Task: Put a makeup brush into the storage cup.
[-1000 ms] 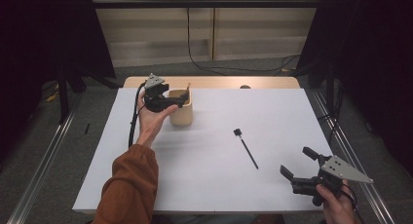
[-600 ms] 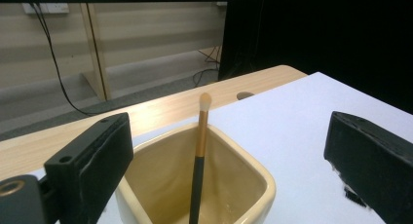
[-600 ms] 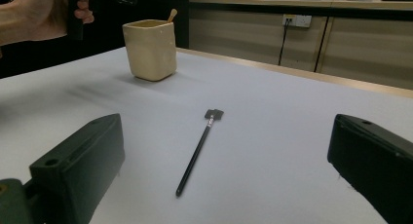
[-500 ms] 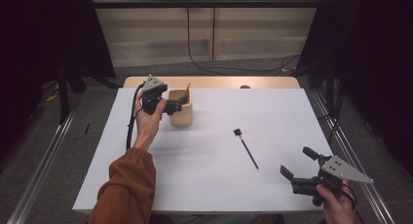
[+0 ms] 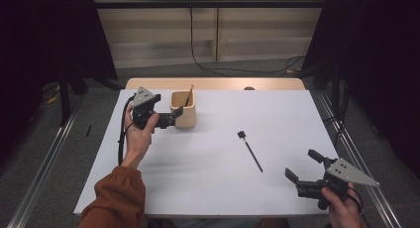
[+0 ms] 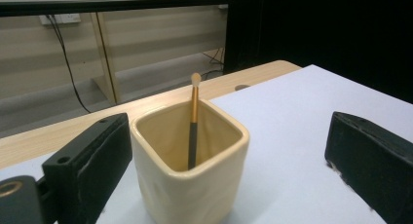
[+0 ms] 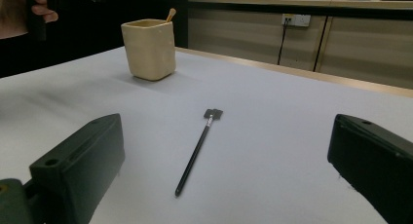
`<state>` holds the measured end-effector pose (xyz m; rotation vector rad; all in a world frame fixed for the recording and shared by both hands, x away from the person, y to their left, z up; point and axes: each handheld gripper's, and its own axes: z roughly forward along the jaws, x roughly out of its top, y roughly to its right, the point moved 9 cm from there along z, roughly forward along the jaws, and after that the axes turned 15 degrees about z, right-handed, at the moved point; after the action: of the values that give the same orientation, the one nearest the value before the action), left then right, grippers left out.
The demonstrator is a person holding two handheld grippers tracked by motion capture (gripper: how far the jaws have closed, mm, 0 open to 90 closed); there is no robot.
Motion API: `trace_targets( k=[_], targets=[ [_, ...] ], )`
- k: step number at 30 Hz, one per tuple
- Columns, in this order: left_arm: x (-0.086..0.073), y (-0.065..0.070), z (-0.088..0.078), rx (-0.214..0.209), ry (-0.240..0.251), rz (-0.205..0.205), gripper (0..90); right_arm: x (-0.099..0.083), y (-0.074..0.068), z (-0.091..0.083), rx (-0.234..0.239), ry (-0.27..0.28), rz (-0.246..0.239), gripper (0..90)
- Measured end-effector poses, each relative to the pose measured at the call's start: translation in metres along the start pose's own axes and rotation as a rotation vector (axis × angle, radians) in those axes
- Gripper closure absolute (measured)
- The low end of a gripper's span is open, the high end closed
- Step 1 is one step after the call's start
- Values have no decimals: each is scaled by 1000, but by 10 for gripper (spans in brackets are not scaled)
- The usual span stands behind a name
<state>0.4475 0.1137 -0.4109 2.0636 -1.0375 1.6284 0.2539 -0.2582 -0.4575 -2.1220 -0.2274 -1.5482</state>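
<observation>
A cream square cup stands at the back left of the white table. In it leans a brush with a gold and black handle, pale tip up. My left gripper is open just left of the cup, jaws wide apart and level with it, nothing held. A thin black brush lies flat at mid table. My right gripper is open at the front right, pointing at that brush from a short way off.
The white sheet covers most of the table, and a bare wooden strip with a small dark hole shows along the far edge. Dark curtains hang on both sides. A cable runs across the floor behind the table.
My left gripper has drawn back from above the cup, leftward and down, to sit beside it. The right gripper and the black brush have stayed put.
</observation>
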Motion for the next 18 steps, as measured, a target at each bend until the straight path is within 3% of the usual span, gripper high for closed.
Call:
trace_targets(
  k=[8, 15, 18],
  targets=[
    [-9, 3, -17, 6, 15, -24, 32, 0, 0, 0, -1, 0, -3, 0],
    [-16, 12, -23, 2, 4, -16, 39, 0, 0, 0, -2, -3, -4, 0],
    [-17, 18, -27, 8, 0, 7, 39, 0, 0, 0, -2, -2, -3, 0]
  ],
)
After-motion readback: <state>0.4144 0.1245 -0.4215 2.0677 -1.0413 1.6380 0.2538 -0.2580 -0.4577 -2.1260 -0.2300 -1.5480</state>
